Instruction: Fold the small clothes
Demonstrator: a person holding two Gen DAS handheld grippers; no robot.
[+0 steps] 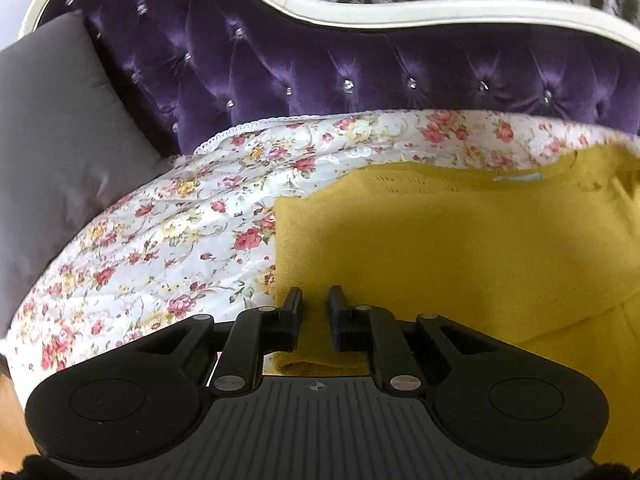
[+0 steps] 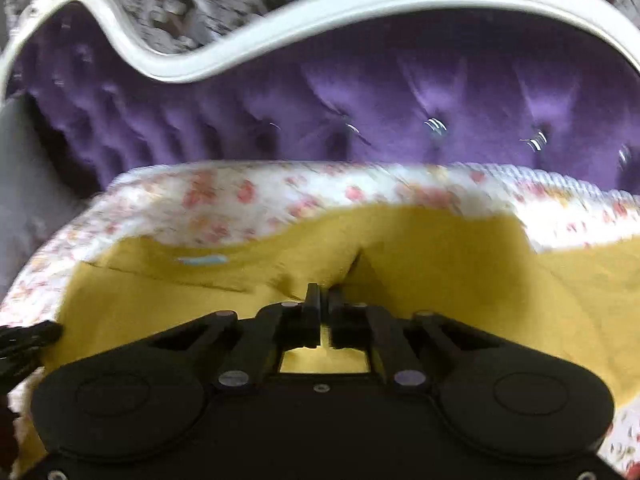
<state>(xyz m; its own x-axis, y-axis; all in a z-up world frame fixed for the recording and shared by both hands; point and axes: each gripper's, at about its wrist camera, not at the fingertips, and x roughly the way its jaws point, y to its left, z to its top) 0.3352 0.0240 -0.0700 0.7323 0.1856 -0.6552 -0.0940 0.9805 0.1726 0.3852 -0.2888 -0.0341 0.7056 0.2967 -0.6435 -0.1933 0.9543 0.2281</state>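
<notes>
The mustard knit garment (image 1: 460,240) lay on the floral cover (image 1: 168,240) — soft, limp. A fold was pinched by the right gripper (image 2: 324,294); the left gripper (image 1: 315,300) stood slightly parted over its near hem — likely the best hold.

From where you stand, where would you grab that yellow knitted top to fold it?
I would take the yellow knitted top by its near-left corner, where the straight side edge meets the hem and lies flat on the floral quilt. The left gripper sits there already, coming from the front.
</notes>
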